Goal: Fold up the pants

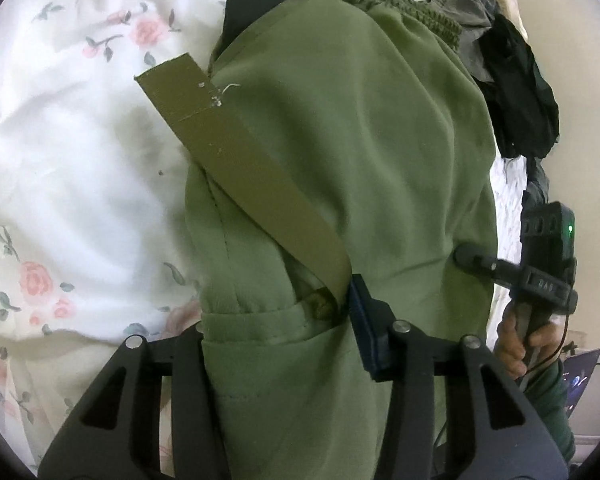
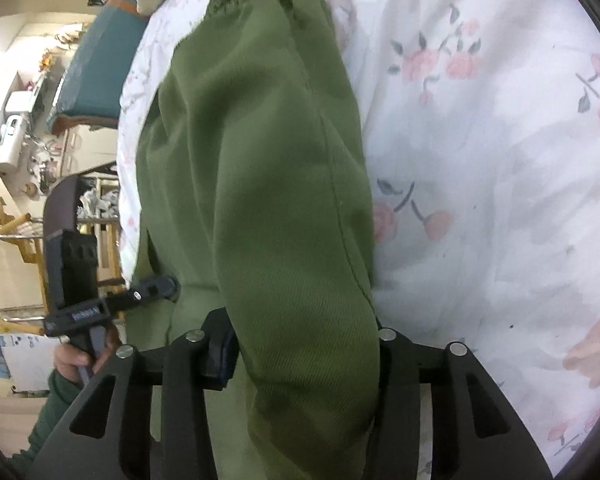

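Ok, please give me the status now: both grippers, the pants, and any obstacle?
Left gripper and right gripper: both shut on green pants, lifted over floral bedsheet. Loose strap dangling across. Dark clothes pile near waistband.

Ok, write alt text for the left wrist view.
The left gripper is shut on a fold of olive-green fabric pants lying on a white bedsheet with pink roses. A darker green flat strap crosses the pants, and the right gripper touches their right edge.

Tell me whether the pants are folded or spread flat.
Neither: the green pants hang bunched, gripped by both the left gripper and right gripper, waistband resting on the floral sheet.
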Demonstrator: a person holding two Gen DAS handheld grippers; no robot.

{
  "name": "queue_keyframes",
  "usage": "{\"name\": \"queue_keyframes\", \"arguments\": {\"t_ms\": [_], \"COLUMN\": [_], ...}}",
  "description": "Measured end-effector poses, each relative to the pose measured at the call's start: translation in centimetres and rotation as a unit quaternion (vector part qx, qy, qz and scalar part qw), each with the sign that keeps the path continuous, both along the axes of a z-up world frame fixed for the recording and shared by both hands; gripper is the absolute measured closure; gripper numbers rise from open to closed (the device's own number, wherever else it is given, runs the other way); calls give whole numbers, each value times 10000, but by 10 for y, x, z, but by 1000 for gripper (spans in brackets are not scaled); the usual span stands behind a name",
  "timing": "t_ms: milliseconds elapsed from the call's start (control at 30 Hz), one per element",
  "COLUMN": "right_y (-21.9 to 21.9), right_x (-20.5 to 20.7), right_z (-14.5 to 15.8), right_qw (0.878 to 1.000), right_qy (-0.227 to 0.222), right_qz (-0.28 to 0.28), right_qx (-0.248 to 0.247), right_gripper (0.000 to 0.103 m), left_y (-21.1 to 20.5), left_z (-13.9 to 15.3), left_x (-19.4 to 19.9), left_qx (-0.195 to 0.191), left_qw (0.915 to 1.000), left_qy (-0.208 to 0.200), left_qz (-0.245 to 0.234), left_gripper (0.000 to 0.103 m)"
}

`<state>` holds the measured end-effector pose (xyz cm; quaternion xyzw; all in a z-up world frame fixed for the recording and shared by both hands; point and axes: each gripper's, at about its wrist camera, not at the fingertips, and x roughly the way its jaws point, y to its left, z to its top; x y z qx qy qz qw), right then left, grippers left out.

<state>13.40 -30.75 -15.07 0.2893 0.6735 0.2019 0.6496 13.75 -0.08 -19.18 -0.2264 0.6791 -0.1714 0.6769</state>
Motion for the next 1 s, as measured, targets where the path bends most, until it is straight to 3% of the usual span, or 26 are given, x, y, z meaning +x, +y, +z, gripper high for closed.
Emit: {"name": "queue_keyframes", "arguments": {"t_ms": [100, 200, 233, 300, 333, 367, 500, 600, 667, 800, 933, 967, 1000], "right_y": [-2, 6, 11, 18, 21, 20, 18, 14, 8, 8, 33, 39, 46], "right_x": [3, 5, 5, 4, 3, 1, -3, -9, -10, 2, 52, 67, 88], "right_z": [-6, -12, -12, -6, -3, 1, 34, 75, 108, 162, 215, 226, 239], "right_qw": [10000, 9997, 9993, 9983, 9979, 9977, 9959, 9914, 9867, 9775, 9662, 9617, 9550], "right_qy": [66, 56, 19, -152, -219, -296, -748, -1236, -1569, -2052, -2504, -2643, -2841], "right_qz": [-36, 187, 280, 435, 517, 560, 506, 415, 333, 394, 600, 673, 719], "right_qx": [57, -134, -240, -362, -307, -229, -34, 131, 260, 298, -104, -264, -457], "right_gripper": [52, 52, 50, 61, 82, 89, 93, 94, 94, 95, 95, 95, 95], "left_y": [-4, -15, -18, -18, -13, -10, 3, 16, 22, 32, 36, 38, 40], "left_z": [2, 0, 1, 4, 5, 8, 42, 86, 125, 182, 227, 238, 250], "left_x": [2, 3, 3, 4, 4, 4, 0, -2, -2, 13, 60, 76, 93], "left_qx": [-8, 147, 201, 275, 245, 212, -151, -623, -896, -914, -524, -369, -133], "left_qw": [10000, 9987, 9979, 9977, 9982, 9985, 9973, 9913, 9839, 9704, 9461, 9369, 9219], "left_qy": [-73, -360, -465, -499, -476, -464, -718, -1151, -1546, -2235, -3197, -3476, -3871], "left_qz": [8, -344, -415, -363, -267, -218, 17, 132, 90, -50, 23, 29, -52], "left_gripper": [62, 65, 75, 88, 93, 94, 95, 96, 96, 96, 96, 96, 96]}}
